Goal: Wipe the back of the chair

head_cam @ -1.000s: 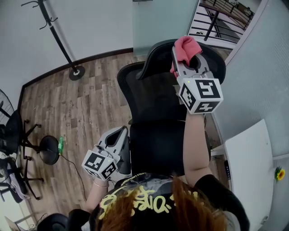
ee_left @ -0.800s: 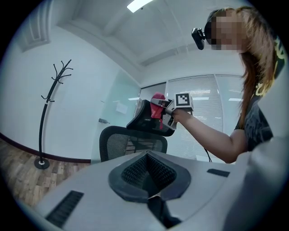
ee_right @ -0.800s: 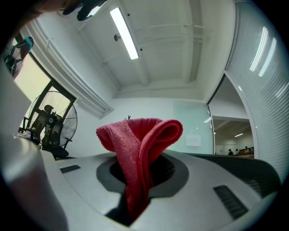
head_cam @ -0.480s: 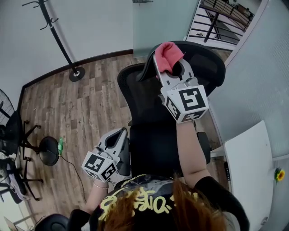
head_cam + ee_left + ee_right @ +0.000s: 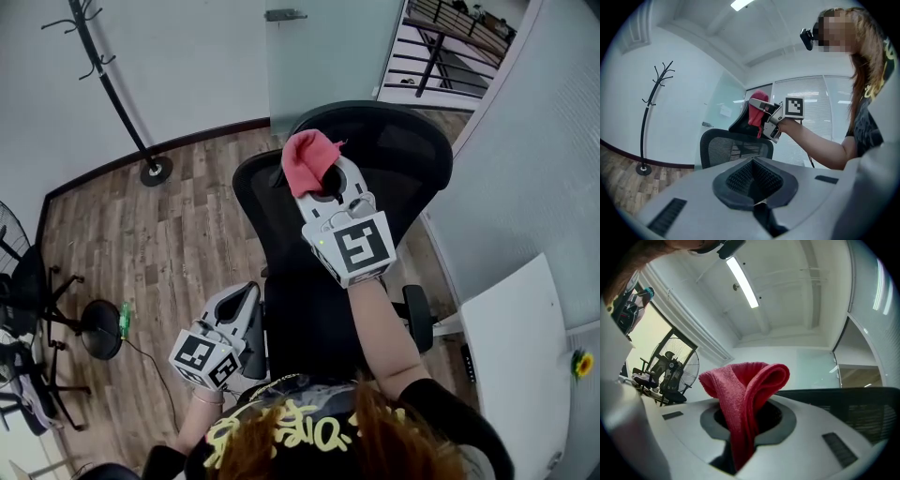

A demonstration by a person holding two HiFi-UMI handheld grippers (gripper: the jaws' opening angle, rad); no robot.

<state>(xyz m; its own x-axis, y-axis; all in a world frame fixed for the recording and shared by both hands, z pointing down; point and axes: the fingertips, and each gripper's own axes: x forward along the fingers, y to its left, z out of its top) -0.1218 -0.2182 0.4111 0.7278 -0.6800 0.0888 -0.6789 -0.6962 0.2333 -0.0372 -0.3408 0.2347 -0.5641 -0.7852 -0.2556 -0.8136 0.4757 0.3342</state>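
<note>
A black mesh office chair (image 5: 323, 272) stands in front of me, its curved headrest (image 5: 403, 141) at the top. My right gripper (image 5: 314, 173) is shut on a folded red cloth (image 5: 307, 157) and holds it against the left end of the headrest. The cloth (image 5: 745, 394) bulges out between the shut jaws in the right gripper view. My left gripper (image 5: 246, 298) hangs low beside the chair's left side, jaws shut with nothing between them. In the left gripper view the chair back (image 5: 733, 147) and the cloth (image 5: 756, 112) appear ahead.
A black coat stand (image 5: 150, 169) rises at the back left on the wooden floor. A floor fan and another chair base (image 5: 94, 323) stand at the left. A white desk (image 5: 511, 366) lies at the right, beside a glass wall (image 5: 534, 159).
My right gripper has slid the red cloth leftward along the headrest, from its right part to its left end. The left gripper has stayed low by the chair's side.
</note>
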